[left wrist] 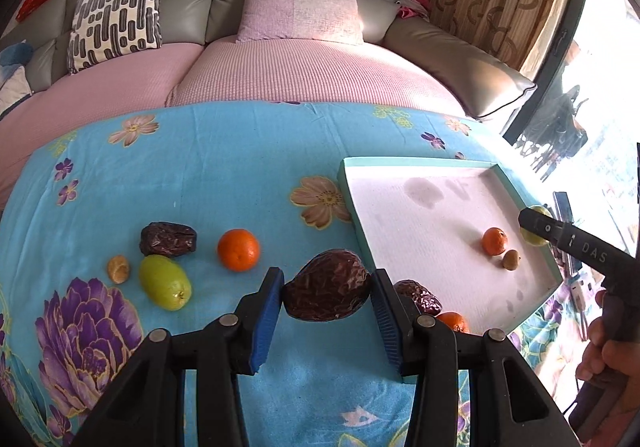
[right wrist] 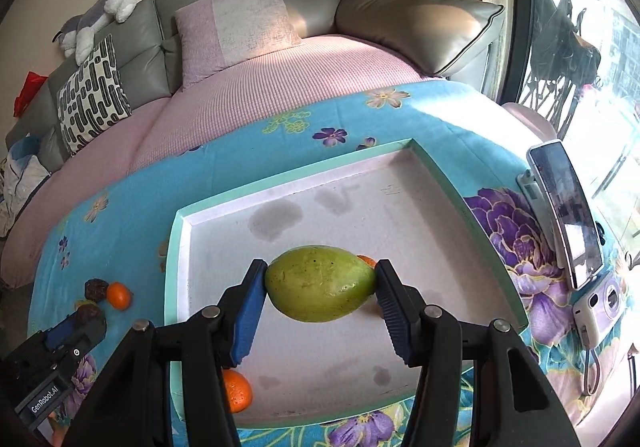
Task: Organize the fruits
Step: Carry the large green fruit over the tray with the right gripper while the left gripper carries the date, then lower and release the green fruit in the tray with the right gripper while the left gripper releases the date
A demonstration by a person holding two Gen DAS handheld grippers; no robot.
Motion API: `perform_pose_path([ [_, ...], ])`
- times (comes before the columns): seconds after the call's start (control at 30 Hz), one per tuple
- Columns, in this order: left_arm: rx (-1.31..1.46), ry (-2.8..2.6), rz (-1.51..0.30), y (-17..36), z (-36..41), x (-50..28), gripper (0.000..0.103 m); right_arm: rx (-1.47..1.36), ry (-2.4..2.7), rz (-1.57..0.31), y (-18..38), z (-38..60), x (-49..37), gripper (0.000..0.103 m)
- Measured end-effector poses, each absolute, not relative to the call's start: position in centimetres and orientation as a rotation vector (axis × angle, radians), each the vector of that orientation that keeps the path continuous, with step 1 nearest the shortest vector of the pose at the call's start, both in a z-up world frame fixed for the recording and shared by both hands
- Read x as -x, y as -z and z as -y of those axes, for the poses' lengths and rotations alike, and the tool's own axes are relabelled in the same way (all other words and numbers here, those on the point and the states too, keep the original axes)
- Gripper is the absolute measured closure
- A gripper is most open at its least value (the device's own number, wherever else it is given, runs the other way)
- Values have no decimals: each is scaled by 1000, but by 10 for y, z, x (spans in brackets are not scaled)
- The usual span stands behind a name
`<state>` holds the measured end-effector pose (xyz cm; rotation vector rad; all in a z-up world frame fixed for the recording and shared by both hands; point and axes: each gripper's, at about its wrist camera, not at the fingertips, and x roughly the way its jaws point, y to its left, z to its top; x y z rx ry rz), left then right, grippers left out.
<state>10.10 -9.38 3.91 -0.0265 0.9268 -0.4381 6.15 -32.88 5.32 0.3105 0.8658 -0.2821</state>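
Out on the left of the worktop (left wrist: 208, 167), a green fruit (left wrist: 164, 281) and an orange (left wrist: 238, 249) wait. The left gripper (left wrist: 327, 289) has its fingers pinching a wrinkled date (left wrist: 326, 285), lifted and tray-bound. The right gripper (right wrist: 321, 285) clamps a green mango (right wrist: 320, 283) over the tray (right wrist: 178, 247): next, I judge, lower and let go.
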Motion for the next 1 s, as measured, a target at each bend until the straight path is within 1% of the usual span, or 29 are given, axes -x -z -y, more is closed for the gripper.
perform_pose_path([
  [0.33,-31,526,-866,-42,128,-91,55,-364,322,-846,-54,357,-55,46],
  [0.6,-108,590,-765,-41,163,-96,55,-246,276,-790,-51,348,-83,46],
  [1.0,-136,599,-804,-12,183,-110,55,-151,210,-818,-25,330,-110,46],
])
